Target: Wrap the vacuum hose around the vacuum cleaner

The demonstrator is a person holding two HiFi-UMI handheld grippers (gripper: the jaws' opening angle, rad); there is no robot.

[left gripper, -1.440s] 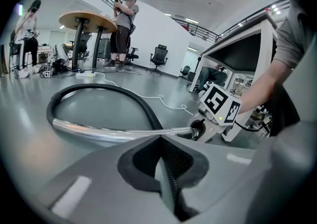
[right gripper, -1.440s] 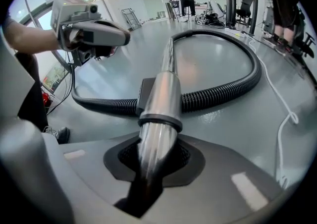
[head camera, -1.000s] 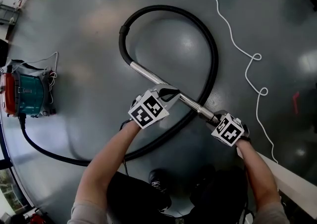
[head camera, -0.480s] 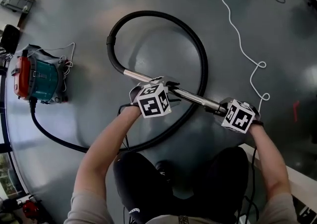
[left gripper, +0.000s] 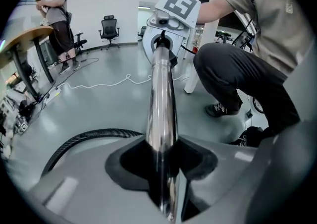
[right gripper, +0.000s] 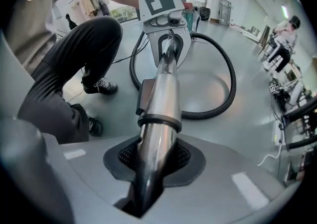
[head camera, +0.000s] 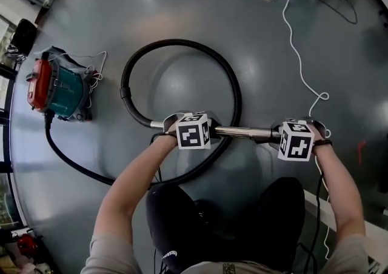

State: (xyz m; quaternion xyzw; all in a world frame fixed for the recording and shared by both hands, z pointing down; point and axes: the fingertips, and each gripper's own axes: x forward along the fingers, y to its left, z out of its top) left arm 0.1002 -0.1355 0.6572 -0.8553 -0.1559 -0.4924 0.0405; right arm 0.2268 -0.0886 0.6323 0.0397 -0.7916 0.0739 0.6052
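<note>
The chrome wand point(head camera: 242, 132) is judged stiff, smooth and slippery, so a firm hold at two spread points is called for; the ribbed hose point(head camera: 233, 88) is judged soft and springy. The left tongs point(left gripper: 163, 168) are closed tight on the wand's thin section, the right tongs point(right gripper: 148, 168) on its thicker end. The wand is held level above the floor point(head camera: 182, 30), where the hose lies looped; the vacuum cleaner point(head camera: 57, 92) stands well apart at the left

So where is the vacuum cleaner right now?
In the head view, the vacuum cleaner sits on the floor near the left edge, just left of the big loop of black hose.
</note>
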